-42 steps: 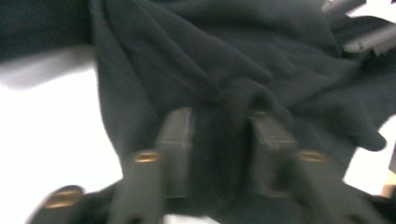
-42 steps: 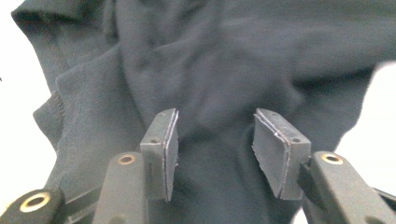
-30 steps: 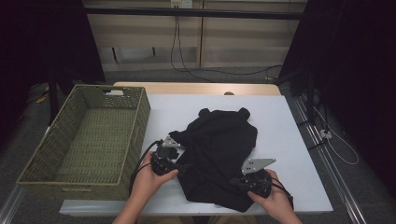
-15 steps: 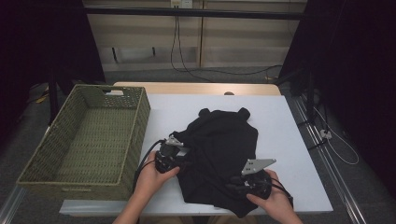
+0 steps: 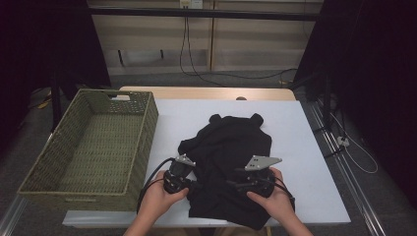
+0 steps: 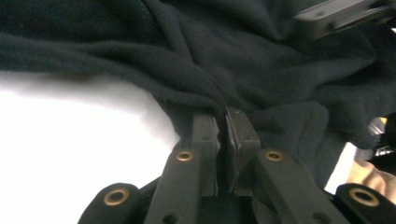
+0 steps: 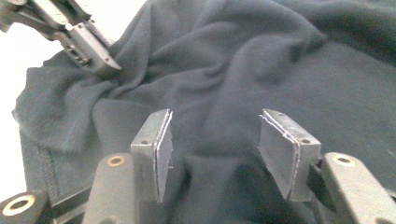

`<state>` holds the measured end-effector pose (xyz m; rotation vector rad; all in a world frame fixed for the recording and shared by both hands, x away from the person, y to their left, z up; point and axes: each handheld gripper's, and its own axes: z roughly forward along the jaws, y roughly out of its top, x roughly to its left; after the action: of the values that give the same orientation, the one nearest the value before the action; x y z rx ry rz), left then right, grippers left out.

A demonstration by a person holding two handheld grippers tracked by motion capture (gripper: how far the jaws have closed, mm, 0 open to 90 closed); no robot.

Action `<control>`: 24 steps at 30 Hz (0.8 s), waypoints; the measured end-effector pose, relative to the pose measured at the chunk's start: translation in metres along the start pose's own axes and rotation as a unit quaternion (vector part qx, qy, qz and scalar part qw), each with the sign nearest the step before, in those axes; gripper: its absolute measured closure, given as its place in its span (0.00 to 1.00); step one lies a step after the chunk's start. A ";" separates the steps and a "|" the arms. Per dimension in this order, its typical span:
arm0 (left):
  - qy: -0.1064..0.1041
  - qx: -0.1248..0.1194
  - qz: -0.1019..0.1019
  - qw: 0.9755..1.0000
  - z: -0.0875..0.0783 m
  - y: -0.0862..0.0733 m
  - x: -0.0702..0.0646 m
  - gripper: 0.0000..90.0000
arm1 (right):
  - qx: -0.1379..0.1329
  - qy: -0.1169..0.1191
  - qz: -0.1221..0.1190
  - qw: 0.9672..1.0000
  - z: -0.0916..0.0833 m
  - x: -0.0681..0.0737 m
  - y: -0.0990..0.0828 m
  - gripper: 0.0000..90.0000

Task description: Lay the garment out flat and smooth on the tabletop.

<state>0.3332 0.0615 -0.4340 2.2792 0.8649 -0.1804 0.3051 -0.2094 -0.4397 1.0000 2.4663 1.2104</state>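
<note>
Where the high view looks down, a black garment (image 5: 231, 162) lies crumpled on the white worktop (image 5: 305, 147) beside a woven basket (image 5: 142, 128), with the left gripper (image 5: 193, 186) at its left edge and the right gripper (image 5: 233, 184) over its lower middle. Along the left gripper view, the jaws are pinched together on a fold of the garment (image 6: 201, 88). Along the right gripper view, the right gripper (image 7: 212, 144) stands wide apart, holding nothing, just above the cloth.
</note>
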 end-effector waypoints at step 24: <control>0.026 -0.058 0.006 0.998 -0.015 0.008 0.003 0.58 | 0.058 0.068 -0.022 0.996 0.006 0.015 -0.013 0.93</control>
<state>0.3389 0.0681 -0.4191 2.1889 0.8663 -0.0646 0.2904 -0.2012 -0.4517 0.9142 2.6769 1.1694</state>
